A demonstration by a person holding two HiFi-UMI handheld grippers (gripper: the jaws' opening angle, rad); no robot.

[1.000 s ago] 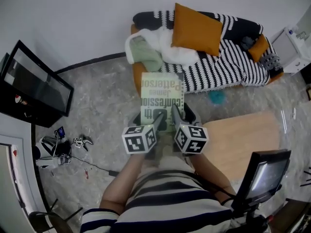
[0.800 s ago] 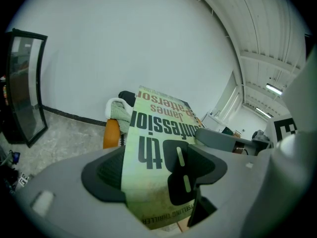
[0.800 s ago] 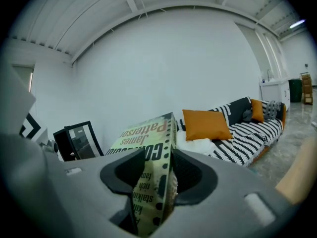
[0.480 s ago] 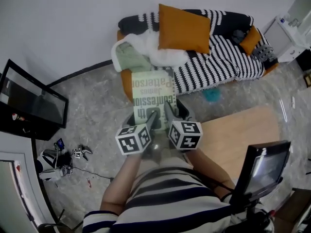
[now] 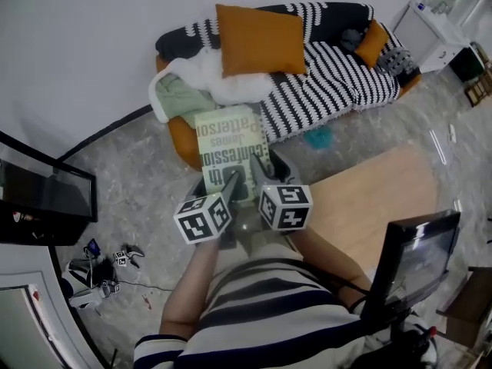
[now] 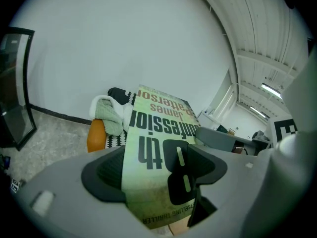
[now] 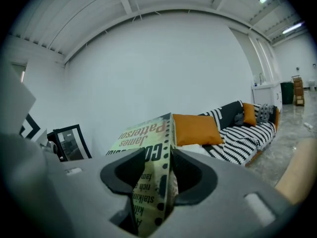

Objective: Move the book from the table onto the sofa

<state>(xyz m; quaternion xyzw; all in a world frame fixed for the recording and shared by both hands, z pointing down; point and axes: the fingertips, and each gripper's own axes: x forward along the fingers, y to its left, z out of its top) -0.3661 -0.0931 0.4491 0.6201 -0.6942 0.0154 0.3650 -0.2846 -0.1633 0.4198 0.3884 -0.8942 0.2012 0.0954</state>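
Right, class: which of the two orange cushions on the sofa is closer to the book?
The large orange cushion, beside the white blanket; the small orange cushion sits at the far end of the sofa, away from the book.

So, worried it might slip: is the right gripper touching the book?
Touching. In the right gripper view, the right gripper clamps the book edge-on, both jaws against its covers.

Living-room mock-up inside a hall: striped sofa (image 5: pixel 338 83) at 12 o'clock, TV (image 5: pixel 42 198) at 9, wooden table (image 5: pixel 369 206) at 4, industrial ceiling (image 7: pixel 148 4) with strip lights.
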